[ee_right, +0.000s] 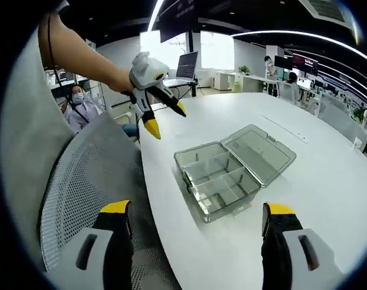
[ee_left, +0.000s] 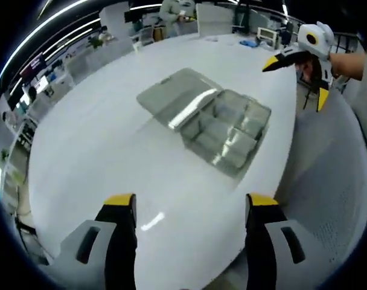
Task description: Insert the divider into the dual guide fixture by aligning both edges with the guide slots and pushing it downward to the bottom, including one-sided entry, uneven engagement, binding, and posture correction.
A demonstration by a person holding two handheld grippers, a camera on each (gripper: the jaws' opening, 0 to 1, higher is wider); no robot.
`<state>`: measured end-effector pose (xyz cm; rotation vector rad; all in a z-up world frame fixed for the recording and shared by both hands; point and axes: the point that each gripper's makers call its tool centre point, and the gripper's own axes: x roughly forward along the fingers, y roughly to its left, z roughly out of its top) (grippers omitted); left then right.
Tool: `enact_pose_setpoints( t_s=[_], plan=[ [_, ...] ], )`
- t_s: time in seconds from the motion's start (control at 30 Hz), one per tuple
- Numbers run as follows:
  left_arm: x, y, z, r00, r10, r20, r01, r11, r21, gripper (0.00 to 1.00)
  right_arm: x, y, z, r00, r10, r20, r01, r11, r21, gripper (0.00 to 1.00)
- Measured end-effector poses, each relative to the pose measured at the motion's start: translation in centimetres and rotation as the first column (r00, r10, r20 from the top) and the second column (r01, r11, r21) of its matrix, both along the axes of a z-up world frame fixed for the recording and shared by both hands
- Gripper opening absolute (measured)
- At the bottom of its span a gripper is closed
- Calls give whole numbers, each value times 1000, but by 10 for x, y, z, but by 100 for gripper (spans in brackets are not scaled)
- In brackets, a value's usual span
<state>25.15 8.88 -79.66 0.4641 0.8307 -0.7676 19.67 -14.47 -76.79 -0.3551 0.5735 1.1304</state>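
Clear compartment box (ee_left: 223, 130) lies open on the white table (ee_left: 111, 145); both grippers held clear of it.

The box's lid (ee_left: 174, 96) is folded flat beside the tray, hinged along one edge; partitions stand inside the tray, and no loose divider can be told apart. Left gripper (ee_left: 189, 205), jaws spread and holding nothing, hangs short of the box over the table's near edge. Right gripper (ee_right: 195, 214), likewise spread and unloaded, sits off the box's other side, above the table edge by a mesh chair (ee_right: 87, 175).
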Motion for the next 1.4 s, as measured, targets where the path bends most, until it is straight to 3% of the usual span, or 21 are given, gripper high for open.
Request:
enact_pose_setpoints(
  t_s=[0.27, 0.67, 1.23, 1.4],
  plan=[
    [6, 16, -10, 999, -49, -12, 50, 997, 53, 69, -5, 1, -5, 1000, 20, -6, -20, 1000, -16, 88],
    [17, 18, -24, 991, -131, -33, 133, 987, 91, 65, -8, 2, -7, 1000, 25, -11, -25, 999, -27, 88],
    [27, 37, -51, 963, -243, -115, 262, 945, 197, 54, -5, 3, -9, 999, 34, -19, -35, 998, -47, 88],
    [32, 37, -54, 961, -250, -119, 270, 941, 204, 51, -4, 4, -10, 999, 40, -23, -42, 998, -54, 87]
  ],
)
